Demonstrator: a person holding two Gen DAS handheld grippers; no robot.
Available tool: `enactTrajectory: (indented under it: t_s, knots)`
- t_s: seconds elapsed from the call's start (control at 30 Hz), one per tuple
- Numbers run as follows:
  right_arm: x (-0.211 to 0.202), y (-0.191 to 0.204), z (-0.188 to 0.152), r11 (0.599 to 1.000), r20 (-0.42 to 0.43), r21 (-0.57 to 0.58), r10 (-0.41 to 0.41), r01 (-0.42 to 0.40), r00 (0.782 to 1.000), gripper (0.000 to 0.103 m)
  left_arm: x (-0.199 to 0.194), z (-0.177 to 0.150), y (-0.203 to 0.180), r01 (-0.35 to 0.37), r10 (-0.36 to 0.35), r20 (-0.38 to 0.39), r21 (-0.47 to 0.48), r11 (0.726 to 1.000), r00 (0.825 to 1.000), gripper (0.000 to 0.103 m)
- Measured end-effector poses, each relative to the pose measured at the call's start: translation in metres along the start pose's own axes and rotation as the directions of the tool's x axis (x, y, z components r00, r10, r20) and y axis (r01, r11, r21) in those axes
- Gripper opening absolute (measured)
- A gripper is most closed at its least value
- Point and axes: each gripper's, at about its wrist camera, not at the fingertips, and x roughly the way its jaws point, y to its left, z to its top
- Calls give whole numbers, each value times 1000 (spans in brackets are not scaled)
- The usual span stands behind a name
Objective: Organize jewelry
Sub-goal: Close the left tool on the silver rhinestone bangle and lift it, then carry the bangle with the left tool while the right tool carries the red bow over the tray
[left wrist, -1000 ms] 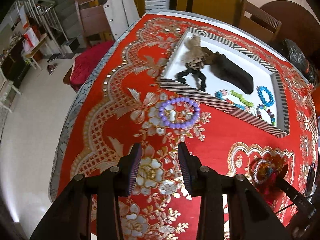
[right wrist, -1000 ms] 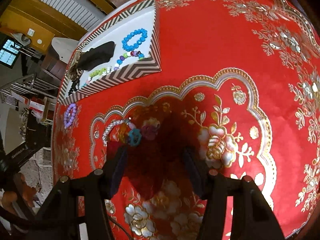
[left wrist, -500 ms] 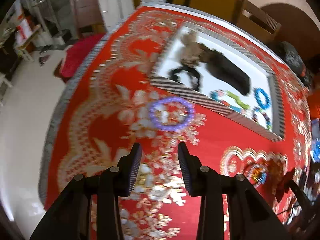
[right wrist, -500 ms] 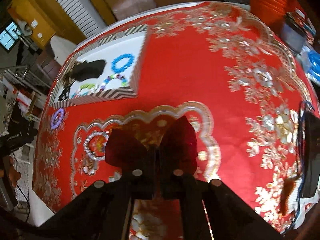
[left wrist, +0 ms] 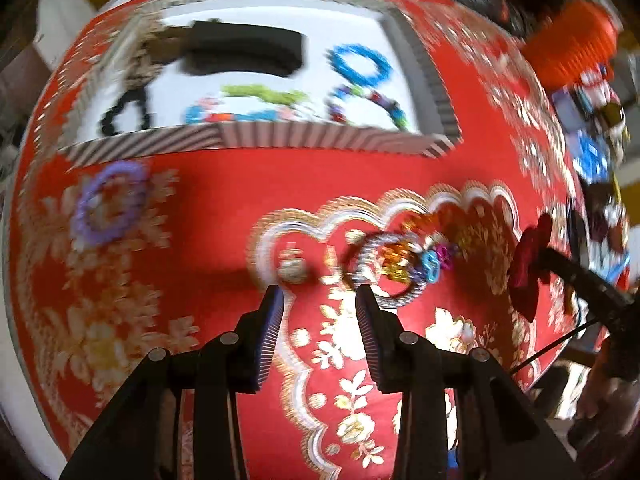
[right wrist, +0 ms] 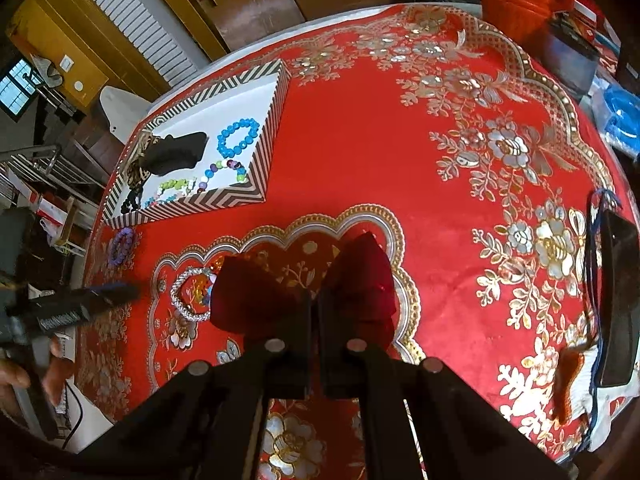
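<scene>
Left wrist view, blurred: a striped tray (left wrist: 256, 142) lies at twelve o'clock on the red tablecloth (left wrist: 224, 208), holding a black pouch (left wrist: 244, 54), a blue bead bracelet (left wrist: 360, 65), a green bracelet (left wrist: 264, 94) and a multicoloured bead string (left wrist: 372, 106). A purple bracelet (left wrist: 110, 204) lies on the cloth at ten o'clock, just in front of the tray's near wall. A silver bangle (left wrist: 390, 270) with coloured charms (left wrist: 416, 258) lies just beyond the right-hand finger at one o'clock. The left gripper (left wrist: 320, 300) stands open, with only cloth showing between its fingers; it touches nothing that I can see. At three o'clock the right gripper (left wrist: 528, 268) shows with dark red fabric at its tip. Clutter crowds the table's far right edge at two o'clock; the cloth between tray and bangle lies free.

Right wrist view: the right gripper (right wrist: 314, 304) is fully closed on a dark red bow (right wrist: 304, 292), whose two lobes spread to either side of the fingers. The bangle (right wrist: 192, 292) lies at nine o'clock, touching or just beside the bow's left lobe as seen here. The left gripper (right wrist: 120, 292) reaches in from nine o'clock, a hand (right wrist: 24, 376) behind it. The tray (right wrist: 240, 196) sits at eleven o'clock, the purple bracelet (right wrist: 122, 242) just in front of its near corner. A dark phone (right wrist: 618, 300) lies at the table edge at three o'clock. The cloth at one o'clock lies free.
</scene>
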Motion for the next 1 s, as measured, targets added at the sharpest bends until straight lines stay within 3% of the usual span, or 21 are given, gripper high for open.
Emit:
enactTrajectory:
  t_s: [0.13, 0.3, 0.33, 0.37, 0.43, 1.0]
  knots:
    - [-3, 0, -2, 1000, 4, 0, 2, -2, 1000, 2, 11, 6, -19, -5, 6, -4, 48, 999, 1000, 24]
    - [-5, -2, -4, 1000, 4, 4, 7, -7, 1000, 2, 32, 13, -23, -26, 27, -33, 38, 999, 999, 24]
    - [-5, -2, -4, 1000, 5, 7, 10, -10, 1000, 2, 30, 13, -25, -13, 14, -3, 45, 999, 1000, 17]
    - [-5, -3, -4, 1000, 5, 9, 12, -12, 1000, 2, 30, 12, -27, 1, -1, -5, 50, 999, 1000, 0]
    - [-5, -2, -3, 1000, 6, 9, 16, -17, 1000, 2, 32, 11, -26, 13, -12, -26, 48, 999, 1000, 0]
    - [-4, 35, 21, 991, 35, -85, 105, -102, 994, 2, -74, 15, 10, -33, 18, 160, 94, 995, 987, 0]
